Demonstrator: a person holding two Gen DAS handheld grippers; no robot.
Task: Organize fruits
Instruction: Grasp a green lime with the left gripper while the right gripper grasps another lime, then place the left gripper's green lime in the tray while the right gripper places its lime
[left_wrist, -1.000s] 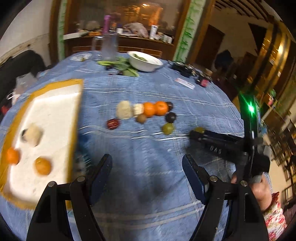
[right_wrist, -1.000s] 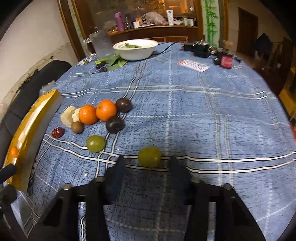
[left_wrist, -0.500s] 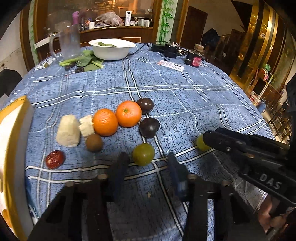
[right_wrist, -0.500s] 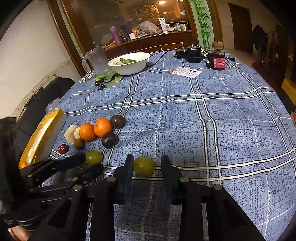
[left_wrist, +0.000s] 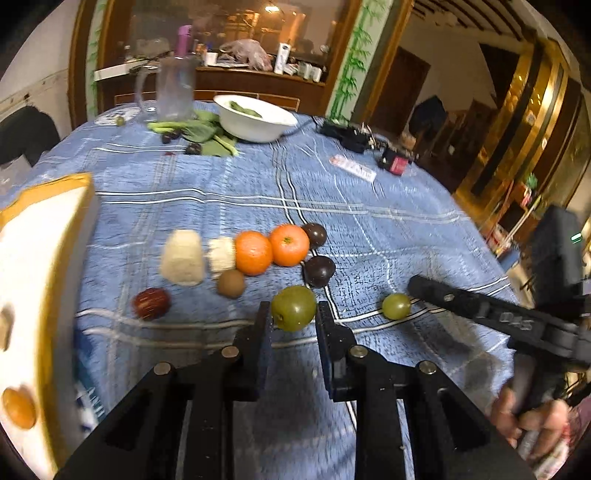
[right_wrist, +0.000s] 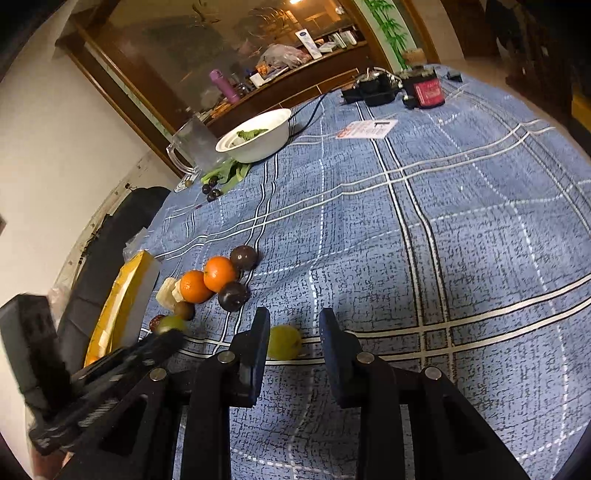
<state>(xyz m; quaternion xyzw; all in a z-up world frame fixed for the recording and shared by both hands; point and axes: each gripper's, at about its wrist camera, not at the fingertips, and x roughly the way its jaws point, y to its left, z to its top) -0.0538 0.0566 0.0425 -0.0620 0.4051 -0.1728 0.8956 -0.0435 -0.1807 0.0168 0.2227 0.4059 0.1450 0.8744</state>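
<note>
My left gripper is shut on a green fruit, which sits between its fingertips, lifted slightly off the blue cloth. My right gripper is open around a second green fruit that rests on the cloth; its left finger touches the fruit and the right one stands apart. This fruit also shows in the left wrist view. Two oranges, two dark plums, a brown kiwi, a red date and pale pieces lie in a cluster. A yellow-rimmed white tray at the left holds an orange.
At the far side stand a white bowl, a glass jug, green leaves, a card and black and red gadgets. The table edge falls off at the right.
My left gripper swung from the tray to the fruit cluster and closed on a green fruit. My right gripper came around the other green fruit, narrowed, then widened a little.
</note>
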